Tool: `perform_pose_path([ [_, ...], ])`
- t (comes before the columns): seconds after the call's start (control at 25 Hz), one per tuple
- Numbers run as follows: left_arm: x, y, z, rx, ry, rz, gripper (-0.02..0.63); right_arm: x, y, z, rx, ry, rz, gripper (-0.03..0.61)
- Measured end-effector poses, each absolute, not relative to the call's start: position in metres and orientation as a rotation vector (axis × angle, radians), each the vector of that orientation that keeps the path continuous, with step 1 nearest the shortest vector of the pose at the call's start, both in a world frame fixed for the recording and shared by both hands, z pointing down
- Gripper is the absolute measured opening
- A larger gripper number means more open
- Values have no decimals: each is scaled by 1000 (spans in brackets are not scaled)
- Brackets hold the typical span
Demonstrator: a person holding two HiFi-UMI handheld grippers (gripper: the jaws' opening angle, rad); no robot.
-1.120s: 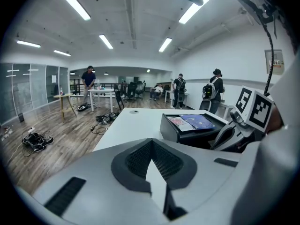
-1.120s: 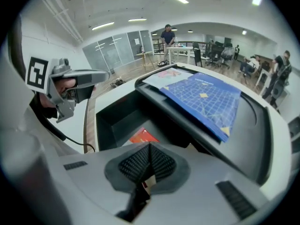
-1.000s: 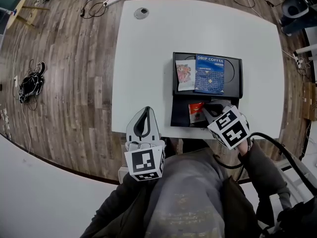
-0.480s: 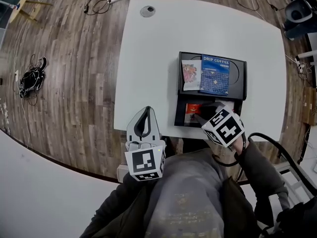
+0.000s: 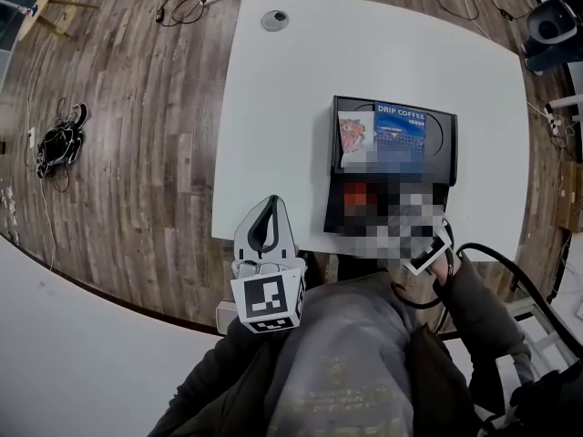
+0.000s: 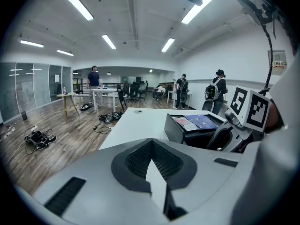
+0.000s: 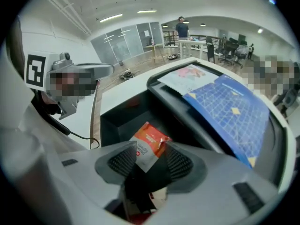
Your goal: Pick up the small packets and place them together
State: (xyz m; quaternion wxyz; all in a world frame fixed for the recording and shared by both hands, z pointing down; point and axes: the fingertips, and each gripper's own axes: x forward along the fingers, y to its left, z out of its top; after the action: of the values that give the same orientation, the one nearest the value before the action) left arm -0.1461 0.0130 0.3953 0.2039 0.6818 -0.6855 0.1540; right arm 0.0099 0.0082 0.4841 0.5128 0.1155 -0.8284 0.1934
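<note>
Right gripper [image 7: 151, 149] has shifted left and just opened, red sachet [image 7: 152, 135] loose between its jaws; left gripper [image 6: 151, 158] is pressed together. Light, floppy, slick: I'd pinch its edge.

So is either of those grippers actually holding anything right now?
Nothing is held. The right gripper has just been opening its jaws; the small orange-and-white foil packet sits loose between them. The left gripper is shut and empty.

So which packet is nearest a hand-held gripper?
The small red packet, between the just-opened jaws of the right hand-held gripper; blue packet and pale packet lie atop the box.
</note>
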Motion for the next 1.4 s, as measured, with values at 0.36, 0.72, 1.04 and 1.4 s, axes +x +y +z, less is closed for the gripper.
perform_pose_path([
  [0.36,-150,10,400,1886,-1910,421,-2,13,6,490,349,-1952,524,208],
  [0.72,-151,6,399,1893,-1903,418,-2,11,6,494,341,-1911,308,179],
  [1.04,-154,7,399,1887,-1911,419,-2,8,9,491,327,-1935,276,40],
  [1.4,-153,7,395,1902,-1909,418,-2,7,6,467,351,-1991,250,25],
])
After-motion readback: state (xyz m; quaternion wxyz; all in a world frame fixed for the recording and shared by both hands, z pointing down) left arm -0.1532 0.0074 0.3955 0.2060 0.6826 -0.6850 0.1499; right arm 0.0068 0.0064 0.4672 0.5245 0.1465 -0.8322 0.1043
